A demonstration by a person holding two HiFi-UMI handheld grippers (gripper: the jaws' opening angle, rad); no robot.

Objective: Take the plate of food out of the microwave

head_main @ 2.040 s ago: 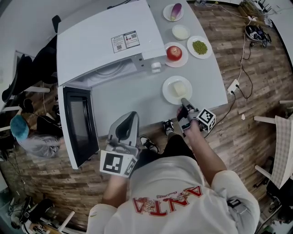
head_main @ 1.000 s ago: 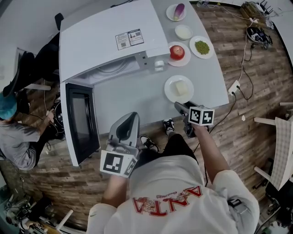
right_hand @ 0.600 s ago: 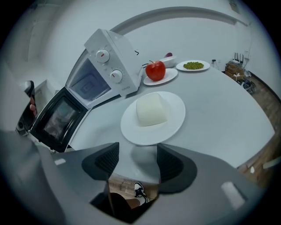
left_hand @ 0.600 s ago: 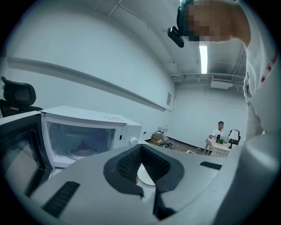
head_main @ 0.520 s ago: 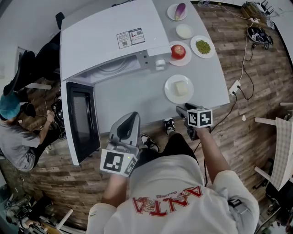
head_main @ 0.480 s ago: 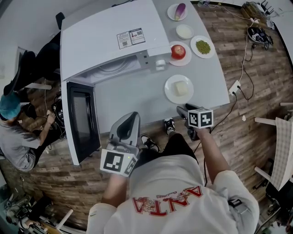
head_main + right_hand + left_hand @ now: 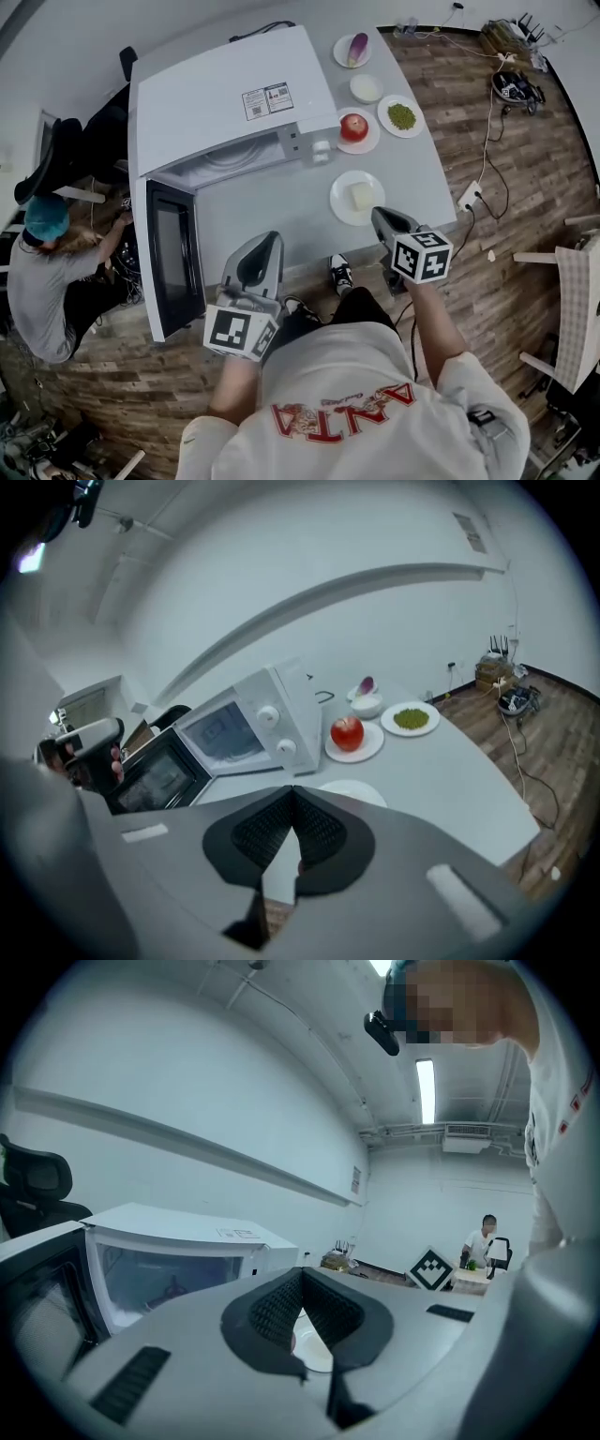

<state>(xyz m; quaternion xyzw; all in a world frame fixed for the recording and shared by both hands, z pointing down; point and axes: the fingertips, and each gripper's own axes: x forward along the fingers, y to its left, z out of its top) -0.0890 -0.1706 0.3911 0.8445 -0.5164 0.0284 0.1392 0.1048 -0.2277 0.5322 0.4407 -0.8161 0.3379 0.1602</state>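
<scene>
The white plate (image 7: 339, 202) carries a pale block of food (image 7: 362, 196) and rests on the grey table (image 7: 262, 211), right of the white microwave (image 7: 225, 103). The microwave's door (image 7: 173, 267) hangs open to the left. My right gripper (image 7: 378, 214) hovers just off the plate's near right edge, apart from it. Its jaws have closed until the tips meet, with nothing between them. In the right gripper view the plate (image 7: 352, 789) peeks out beyond the right gripper (image 7: 292, 791). My left gripper (image 7: 270, 236) is shut and empty at the table's near edge, in front of the open door.
A red apple on a plate (image 7: 353, 127), a plate of green peas (image 7: 401, 116), a small white bowl (image 7: 366, 88) and a plate with a purple item (image 7: 356, 47) stand at the table's far right. A person in a teal cap (image 7: 47, 262) crouches left of the door. A power strip (image 7: 466, 195) lies on the floor.
My right gripper has drawn back from the plate's edge toward me and risen, and its jaws have shut. The plate stays on the table. The person at left has shifted.
</scene>
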